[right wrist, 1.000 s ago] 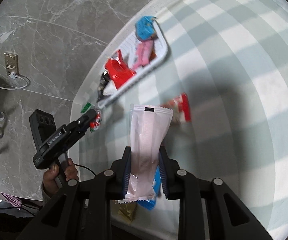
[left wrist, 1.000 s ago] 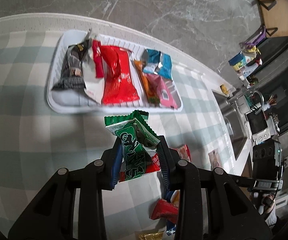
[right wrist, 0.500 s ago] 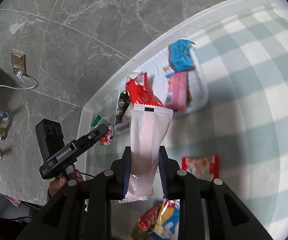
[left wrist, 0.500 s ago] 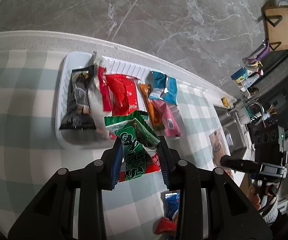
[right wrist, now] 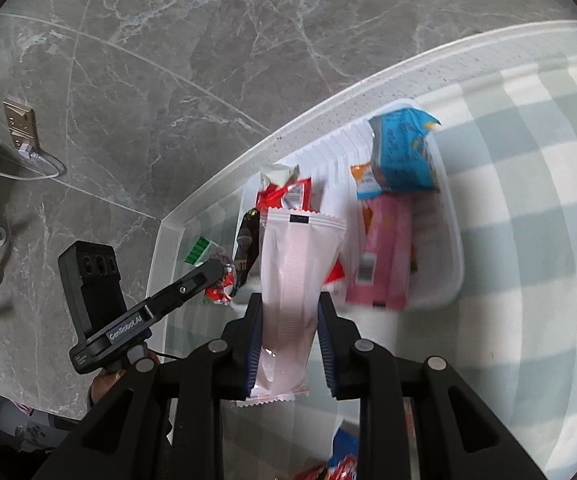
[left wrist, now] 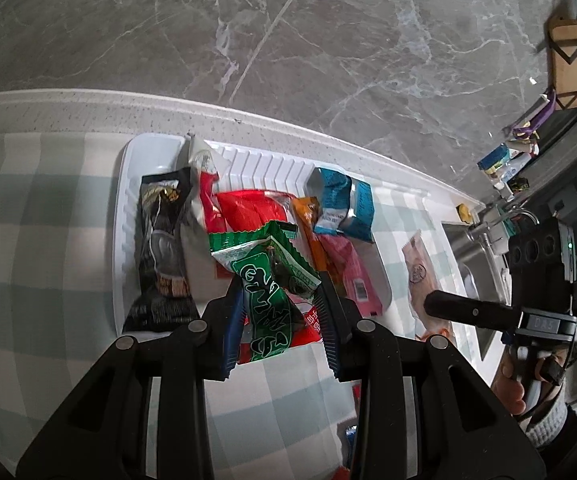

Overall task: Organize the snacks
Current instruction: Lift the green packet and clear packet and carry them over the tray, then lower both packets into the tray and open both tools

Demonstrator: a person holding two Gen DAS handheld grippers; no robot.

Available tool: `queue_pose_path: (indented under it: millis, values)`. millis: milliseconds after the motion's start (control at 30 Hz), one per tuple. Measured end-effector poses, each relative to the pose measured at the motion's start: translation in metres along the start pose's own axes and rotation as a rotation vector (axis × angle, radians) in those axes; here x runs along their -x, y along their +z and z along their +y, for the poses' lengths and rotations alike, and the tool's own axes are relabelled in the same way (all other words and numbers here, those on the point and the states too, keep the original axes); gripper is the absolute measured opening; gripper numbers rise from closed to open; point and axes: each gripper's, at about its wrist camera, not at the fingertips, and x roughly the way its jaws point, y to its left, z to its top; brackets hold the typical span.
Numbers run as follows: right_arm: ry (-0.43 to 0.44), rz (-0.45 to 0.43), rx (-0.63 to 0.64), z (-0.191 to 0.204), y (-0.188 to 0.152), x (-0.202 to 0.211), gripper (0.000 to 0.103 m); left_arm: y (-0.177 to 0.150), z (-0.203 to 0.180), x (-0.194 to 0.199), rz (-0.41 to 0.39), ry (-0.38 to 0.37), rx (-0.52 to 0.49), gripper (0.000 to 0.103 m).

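Observation:
My left gripper (left wrist: 280, 292) is shut on a green snack packet (left wrist: 266, 292) together with a red wrapper behind it, held just over the near edge of the white tray (left wrist: 126, 216). The tray holds a black packet (left wrist: 162, 240), a red packet (left wrist: 248, 210), a blue packet (left wrist: 342, 204) and a pink packet (left wrist: 348, 276). My right gripper (right wrist: 290, 312) is shut on a long pale pink packet (right wrist: 294, 280), raised before the same white tray (right wrist: 454, 252). The left gripper (right wrist: 208, 276) shows at the tray's left end in the right wrist view.
A green-and-white checked cloth (right wrist: 528, 200) covers the counter, which ends at a grey marble wall (left wrist: 288, 40). Loose snacks (right wrist: 336, 460) lie on the cloth near me. A sink with a tap (left wrist: 488, 232) sits at the right. A hand (left wrist: 508, 384) holds the right gripper.
Both grippers moved toward the tray with their packets still held. The tray now looms larger in both views, and the green packet hangs over its near edge instead of short of it.

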Motion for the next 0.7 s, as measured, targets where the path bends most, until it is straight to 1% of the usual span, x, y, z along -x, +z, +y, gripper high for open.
queue_pose_path:
  millis: [333,700]
  values:
    - [-0.018,0.020,0.025,-0.002,0.030,-0.029,0.028,0.015,0.005,-0.015,-0.002,0.031,0.002,0.031]
    - [-0.049,0.039,0.038,-0.006,0.046,-0.054,0.028,0.023,0.010,-0.026,-0.003,0.058,0.000,0.031]
